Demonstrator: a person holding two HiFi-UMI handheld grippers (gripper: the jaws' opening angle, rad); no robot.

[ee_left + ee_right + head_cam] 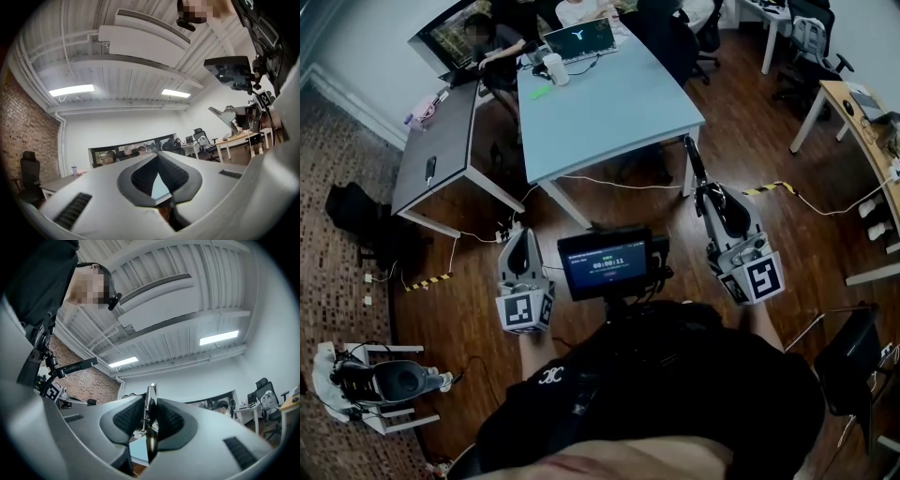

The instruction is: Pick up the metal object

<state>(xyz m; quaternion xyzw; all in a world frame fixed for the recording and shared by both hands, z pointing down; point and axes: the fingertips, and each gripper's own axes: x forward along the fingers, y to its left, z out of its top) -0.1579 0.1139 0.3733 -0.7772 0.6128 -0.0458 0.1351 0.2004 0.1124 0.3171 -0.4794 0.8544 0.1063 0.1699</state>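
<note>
Your dark shirt point(675, 394) fills the bottom of the head view, closest of all. Starting at your left, a dark desk point(441, 141) stands on the wooden floor point(469, 309). Next comes your left gripper point(522, 234), held low over that floor. Its own view shows the jaw tips meeting with nothing between them, so it is closed and empty. Past it, a pale blue table point(619, 112) carries a white cup point(555, 68) and an open laptop point(581, 39) at its far end. Closer to you, a small lit screen point(605, 264) sits between the two grippers. To its right, your right gripper point(705, 192) is clamped on the metal object point(692, 161), a slim bar pinched between the ribbed pads and poking out past the tips. You are holding it up in the air, and in the head view it shows just beside the table's near right corner. At the far right edge stands a light wooden desk point(858, 117)
</note>
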